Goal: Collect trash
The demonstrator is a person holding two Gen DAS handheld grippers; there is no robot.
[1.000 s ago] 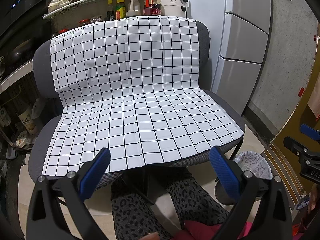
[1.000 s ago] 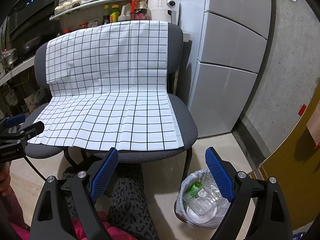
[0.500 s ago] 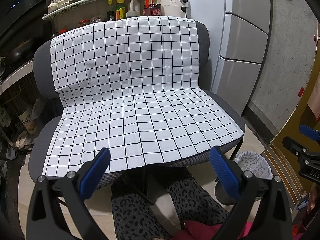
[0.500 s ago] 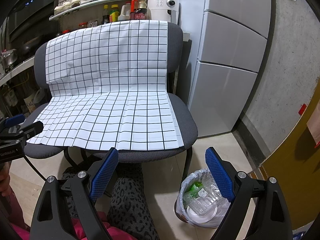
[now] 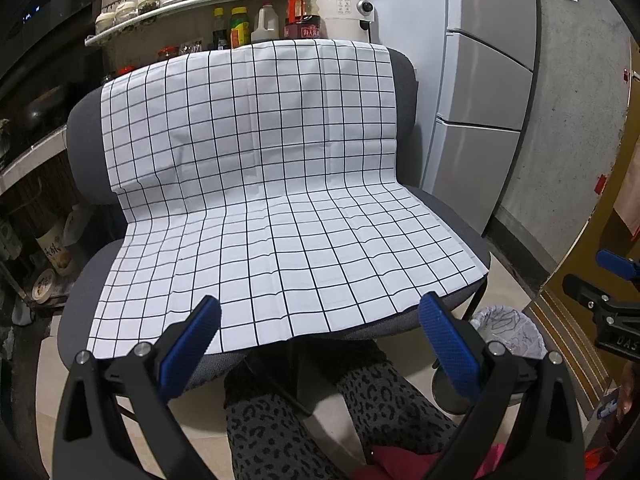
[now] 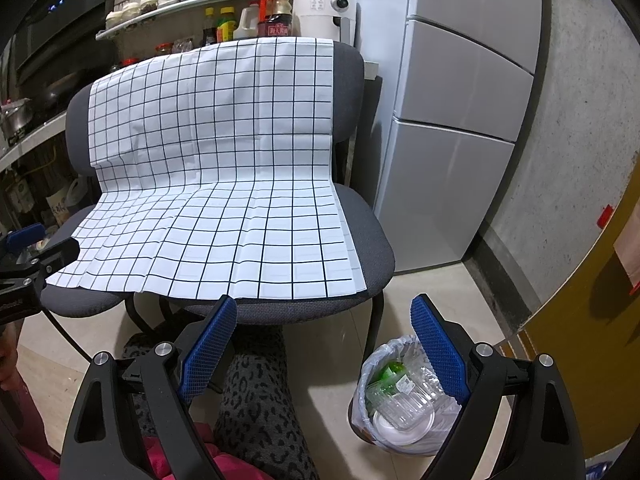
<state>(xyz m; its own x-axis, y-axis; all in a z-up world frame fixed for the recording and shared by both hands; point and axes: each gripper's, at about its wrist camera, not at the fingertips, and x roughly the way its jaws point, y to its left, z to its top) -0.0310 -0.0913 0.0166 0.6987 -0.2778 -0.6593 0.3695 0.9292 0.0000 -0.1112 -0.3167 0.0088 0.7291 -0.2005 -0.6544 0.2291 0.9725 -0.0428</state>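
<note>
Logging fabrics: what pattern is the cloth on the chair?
White cloth with a black grid; left wrist view.

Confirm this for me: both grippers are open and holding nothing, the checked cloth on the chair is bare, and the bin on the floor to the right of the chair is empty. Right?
Not quite. The bin is not empty: the right wrist view shows clear plastic containers and something green inside its liner. The rest stands: the left gripper and right gripper are open and hold nothing, and the checked cloth on the chair is bare.

Chair (image 5: 404,80): grey woven cloth, matt. Sheet (image 5: 260,200) over it: white, black grid, smooth, creased. Fridge (image 6: 460,100): smooth, satin sheen. Wall (image 6: 580,120): rough concrete. Bin (image 6: 400,412): thin plastic liner, clear glossy plastic containers inside. Finger pads (image 6: 208,352): blue, textured.
</note>
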